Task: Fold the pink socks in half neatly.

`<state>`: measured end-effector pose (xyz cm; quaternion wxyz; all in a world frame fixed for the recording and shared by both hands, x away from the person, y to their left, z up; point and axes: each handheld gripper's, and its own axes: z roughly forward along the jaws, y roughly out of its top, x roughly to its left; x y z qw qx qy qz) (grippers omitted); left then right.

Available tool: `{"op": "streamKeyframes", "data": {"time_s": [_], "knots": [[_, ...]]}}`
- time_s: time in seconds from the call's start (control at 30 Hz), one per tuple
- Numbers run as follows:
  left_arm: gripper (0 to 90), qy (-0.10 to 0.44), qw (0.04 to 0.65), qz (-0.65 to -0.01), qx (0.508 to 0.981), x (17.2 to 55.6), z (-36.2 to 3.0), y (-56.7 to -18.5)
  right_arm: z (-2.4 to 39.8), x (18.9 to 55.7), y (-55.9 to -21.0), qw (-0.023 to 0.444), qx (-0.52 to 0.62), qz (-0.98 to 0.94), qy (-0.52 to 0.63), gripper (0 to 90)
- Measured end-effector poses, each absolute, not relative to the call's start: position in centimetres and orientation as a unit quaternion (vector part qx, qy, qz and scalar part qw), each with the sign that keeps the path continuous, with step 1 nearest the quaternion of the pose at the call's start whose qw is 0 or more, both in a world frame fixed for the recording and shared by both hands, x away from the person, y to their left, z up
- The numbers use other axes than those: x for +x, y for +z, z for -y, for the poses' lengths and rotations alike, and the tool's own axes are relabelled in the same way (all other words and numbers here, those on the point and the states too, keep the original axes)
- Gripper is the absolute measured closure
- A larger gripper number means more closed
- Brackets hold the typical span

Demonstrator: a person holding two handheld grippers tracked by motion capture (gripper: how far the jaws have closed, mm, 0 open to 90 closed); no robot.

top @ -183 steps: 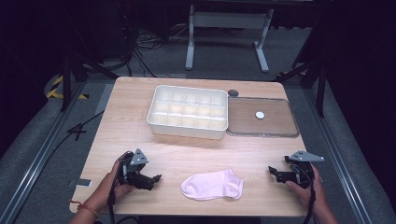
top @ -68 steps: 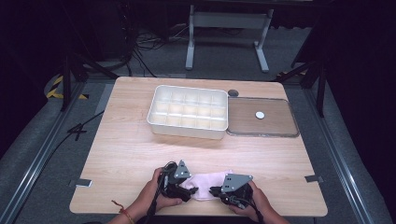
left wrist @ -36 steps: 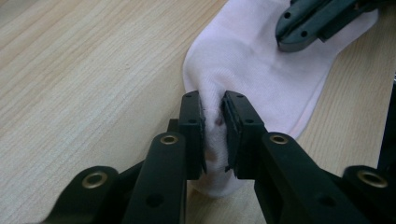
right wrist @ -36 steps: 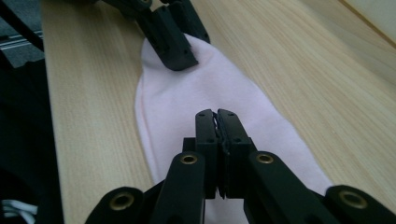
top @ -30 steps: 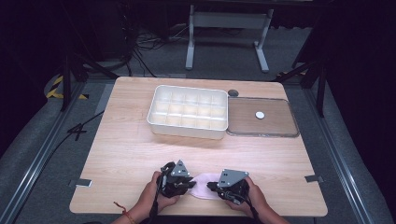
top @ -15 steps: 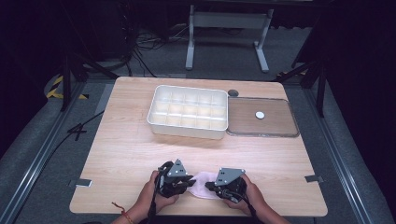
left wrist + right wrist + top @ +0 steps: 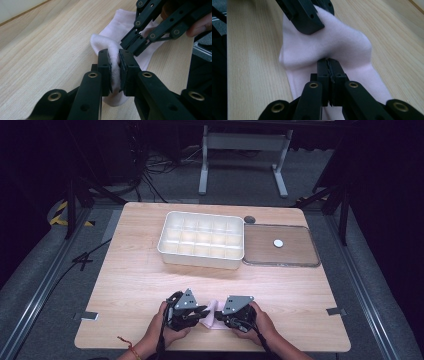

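While the pink sock (image 7: pixel 117 47) lies at the near edge of the table (image 7: pixel 130 285), bunched between my two hands, I have both grippers clamped on it. The left gripper (image 7: pixel 114 68) pinches a thick fold of the fabric between its pads; the right gripper (image 7: pixel 329 72) has its jaws pressed nearly together on a thinner layer.

My worry is the right grip: it holds so little cloth that a pull could let the sock slip free. With the two grippers this close, their jaws could also knock together, or the sock could stretch or drag off the table edge.

Farther back stand the white divided box (image 7: pixel 201 239) and its clear lid (image 7: pixel 280 255). I can read no brand, label or writing anywhere.
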<state>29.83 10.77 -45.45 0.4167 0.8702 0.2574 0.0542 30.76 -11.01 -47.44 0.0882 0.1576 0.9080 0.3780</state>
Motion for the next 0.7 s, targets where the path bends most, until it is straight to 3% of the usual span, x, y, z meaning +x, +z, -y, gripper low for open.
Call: {"op": "streamKeyframes", "data": {"time_s": [0.2,0.37,0.7], "knots": [[80.3,0.06,0.413,-0.255,0.872,30.0,-11.0,-45.4,10.5,31.1,-47.5,0.09,0.158,-0.906,0.383,88.5],[80.4,0.065,0.408,-0.259,0.873,30.0,-11.1,-45.4,10.8,31.1,-47.4,0.091,0.159,-0.902,0.39,82.3],[80.4,0.068,0.406,-0.267,0.872,30.1,-11.4,-45.5,15.7,31.3,-44.5,0.118,0.191,-0.885,0.407,83.1]]}}
